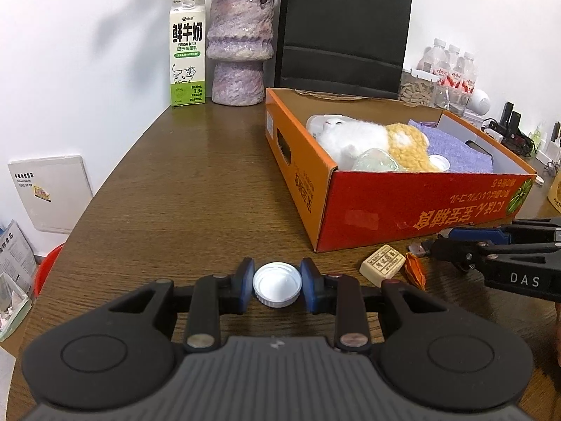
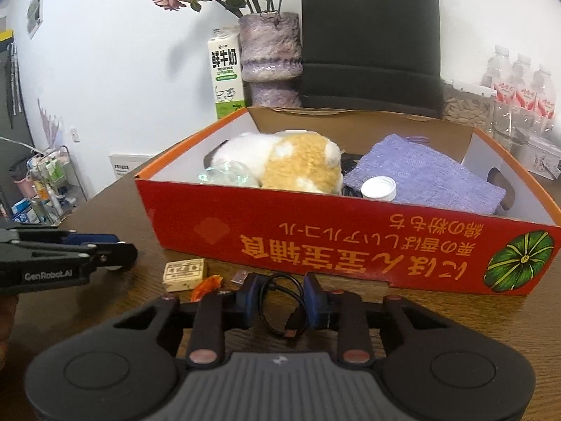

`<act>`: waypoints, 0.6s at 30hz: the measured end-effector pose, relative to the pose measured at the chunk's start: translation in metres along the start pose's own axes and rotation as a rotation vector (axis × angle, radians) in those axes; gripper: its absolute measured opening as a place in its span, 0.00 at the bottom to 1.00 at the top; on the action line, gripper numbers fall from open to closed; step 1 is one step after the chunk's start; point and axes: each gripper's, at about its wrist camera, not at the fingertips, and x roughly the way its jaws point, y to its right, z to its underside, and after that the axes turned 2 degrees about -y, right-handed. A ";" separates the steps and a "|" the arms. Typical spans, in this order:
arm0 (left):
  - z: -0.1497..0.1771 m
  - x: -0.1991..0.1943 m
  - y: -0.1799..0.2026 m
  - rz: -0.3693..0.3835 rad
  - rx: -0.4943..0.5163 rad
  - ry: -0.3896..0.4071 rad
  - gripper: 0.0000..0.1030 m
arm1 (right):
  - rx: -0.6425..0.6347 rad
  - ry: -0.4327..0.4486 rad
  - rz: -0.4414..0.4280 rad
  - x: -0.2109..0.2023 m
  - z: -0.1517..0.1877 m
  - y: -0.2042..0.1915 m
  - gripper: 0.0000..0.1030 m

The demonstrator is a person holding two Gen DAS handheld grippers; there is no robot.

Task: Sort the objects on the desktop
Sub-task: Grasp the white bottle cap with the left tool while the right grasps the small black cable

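My left gripper point(image 1: 277, 286) is shut on a white bottle cap point(image 1: 277, 282), held just above the brown table point(image 1: 196, 189). In the right wrist view my right gripper point(image 2: 280, 298) is shut on a coiled black USB cable point(image 2: 280, 280) lying on the table in front of the orange-red cardboard box point(image 2: 315, 238). The box point(image 1: 420, 207) holds a white and yellow plush toy point(image 2: 291, 161), a purple cloth point(image 2: 420, 172) and another white cap point(image 2: 378, 188). A tan wrapped block point(image 1: 382, 265) and an orange wrapper point(image 1: 415, 268) lie between the two grippers.
Along the back wall stand a milk carton point(image 1: 187, 52), a purple vase point(image 1: 240, 45), a black paper bag point(image 1: 343, 31) and several water bottles point(image 1: 452, 66). The table's left edge point(image 1: 115, 161) drops off toward floor clutter.
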 end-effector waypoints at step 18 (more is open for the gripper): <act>0.001 -0.002 0.001 -0.014 0.006 0.006 0.29 | -0.083 -0.012 0.009 0.001 0.006 -0.008 0.21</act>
